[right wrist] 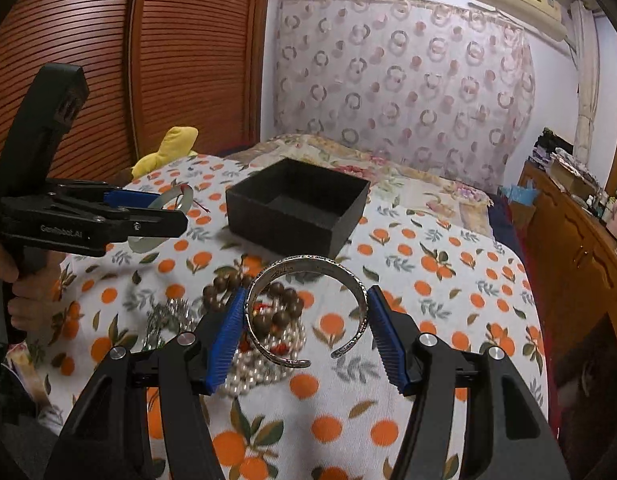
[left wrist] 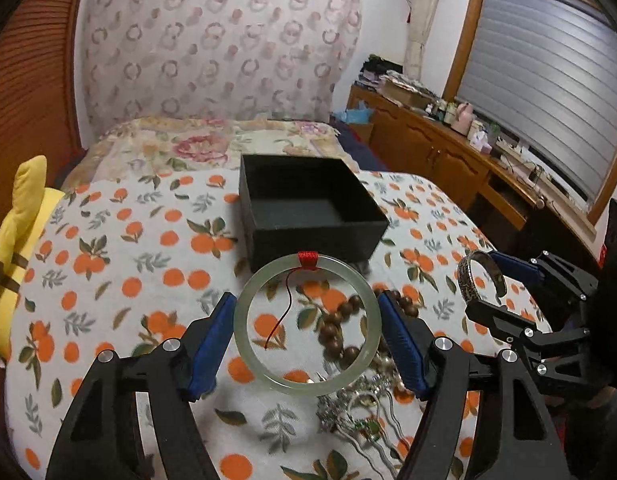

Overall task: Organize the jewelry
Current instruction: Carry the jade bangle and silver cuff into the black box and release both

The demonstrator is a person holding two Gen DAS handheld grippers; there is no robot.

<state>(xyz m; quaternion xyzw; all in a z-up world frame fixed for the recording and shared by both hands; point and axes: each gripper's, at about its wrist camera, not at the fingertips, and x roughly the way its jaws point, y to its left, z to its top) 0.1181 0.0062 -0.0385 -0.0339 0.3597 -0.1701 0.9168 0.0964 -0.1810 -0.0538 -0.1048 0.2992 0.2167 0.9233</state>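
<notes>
My left gripper [left wrist: 306, 330] is shut on a pale green jade bangle [left wrist: 250, 344] with a red thread wrap, held above the bed just in front of the open black box [left wrist: 316, 236]. My right gripper [right wrist: 306, 330] is shut on an open silver cuff bracelet [right wrist: 308, 261], held above the jewelry pile. The cuff also shows in the left wrist view [left wrist: 470, 284], and the bangle in the right wrist view [right wrist: 166, 200]. The black box [right wrist: 284, 220] looks empty inside. Brown wooden beads [right wrist: 222, 284], a pearl strand [right wrist: 256, 372] and silver chains [left wrist: 348, 408] lie on the orange-print cover.
A yellow plush toy [left wrist: 20, 224] lies at the bed's left edge. A wooden dresser [left wrist: 448, 148] with clutter runs along the right under a shuttered window. A slatted wooden wardrobe [right wrist: 108, 60] stands on the left. A patterned curtain hangs behind the bed.
</notes>
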